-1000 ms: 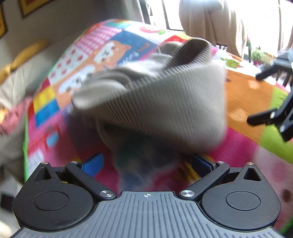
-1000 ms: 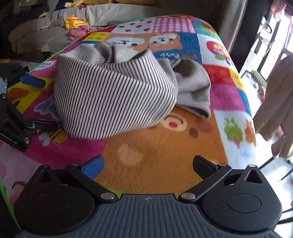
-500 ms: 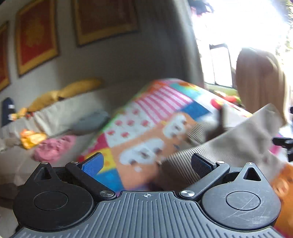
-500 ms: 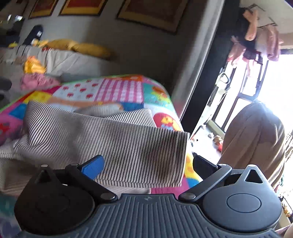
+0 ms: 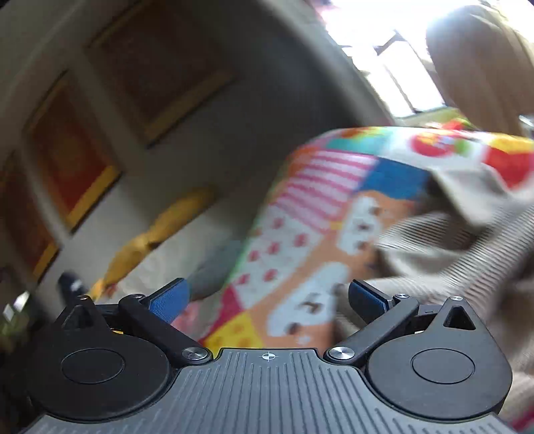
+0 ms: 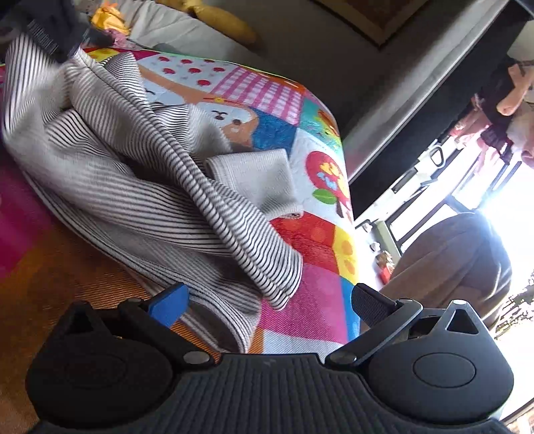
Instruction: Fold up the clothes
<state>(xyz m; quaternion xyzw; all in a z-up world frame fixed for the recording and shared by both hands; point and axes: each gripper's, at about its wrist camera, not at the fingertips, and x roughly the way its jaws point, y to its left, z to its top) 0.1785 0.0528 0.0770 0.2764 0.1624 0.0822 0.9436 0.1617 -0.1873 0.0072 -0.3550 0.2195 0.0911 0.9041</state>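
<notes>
A grey-and-white striped garment (image 6: 143, 200) lies rumpled on a colourful patchwork mat (image 6: 313, 307), with a plain grey cuff (image 6: 257, 177) folded on top near the far side. My right gripper (image 6: 270, 303) is open, low over the mat; the garment's near hem runs in between its fingers. A dark blurred shape (image 6: 56, 30) sits at the garment's raised far-left corner; I cannot tell what it is. In the blurred left wrist view my left gripper (image 5: 267, 300) is open over the mat (image 5: 300, 240), with the garment (image 5: 467, 263) just off its right fingertip (image 5: 367, 300).
A pale sofa (image 5: 173, 263) with yellow cushions (image 6: 220, 23) and loose clothes stands behind the mat. Framed pictures (image 5: 76, 160) hang on the wall. A beige draped chair (image 6: 450, 257) stands beyond the mat's right edge, by a bright window (image 6: 507, 187).
Both cameras have swung up and around. The garment, bunched in a heap a second ago, now lies more spread out. My right gripper has come close to its near hem.
</notes>
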